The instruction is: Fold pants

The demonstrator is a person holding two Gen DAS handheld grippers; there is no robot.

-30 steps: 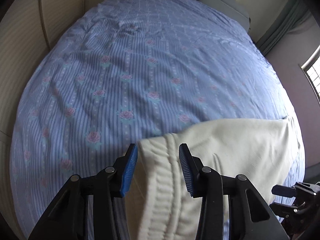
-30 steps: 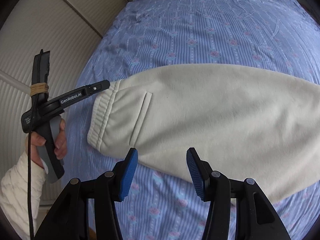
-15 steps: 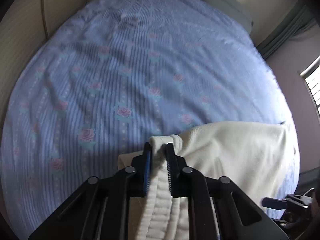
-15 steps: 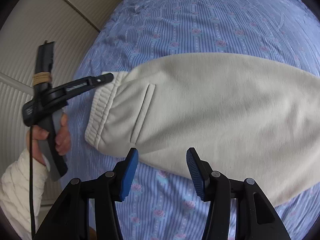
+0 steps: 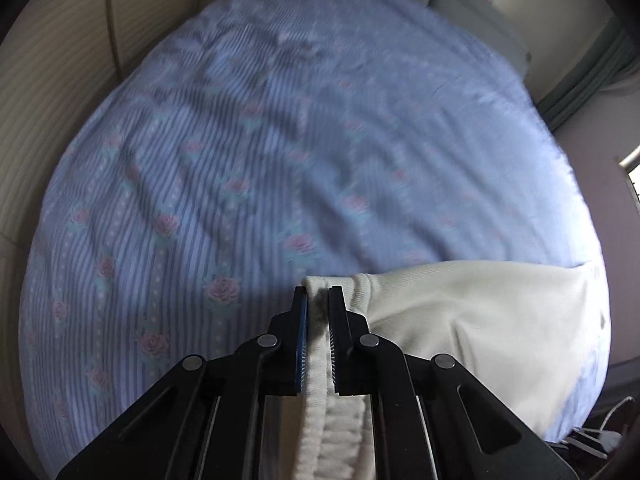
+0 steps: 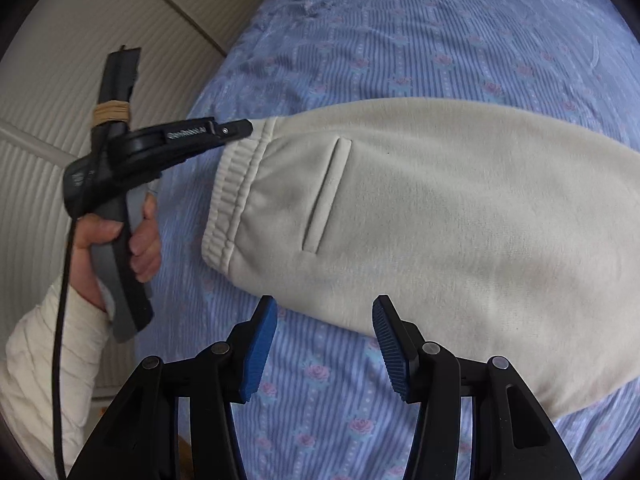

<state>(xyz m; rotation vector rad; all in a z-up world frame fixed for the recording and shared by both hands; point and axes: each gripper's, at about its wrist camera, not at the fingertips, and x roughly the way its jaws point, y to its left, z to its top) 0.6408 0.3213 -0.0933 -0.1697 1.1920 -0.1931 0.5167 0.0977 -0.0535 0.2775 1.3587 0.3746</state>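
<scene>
left hand-held gripper (image 5: 318, 300) clamps pants (image 6: 440, 220) waistband | right hand-held gripper (image 6: 324, 320) agape at near edge

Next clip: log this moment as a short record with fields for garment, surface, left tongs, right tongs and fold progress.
garment: cream pants, lying flat, waistband toward the left tongs
surface: blue striped floral bedsheet
left tongs: shut on the waistband's far corner
right tongs: open, empty, over the pants' near edge
person: hand in a cream sleeve holds the left tool
fold progress: no fold made yet
</scene>
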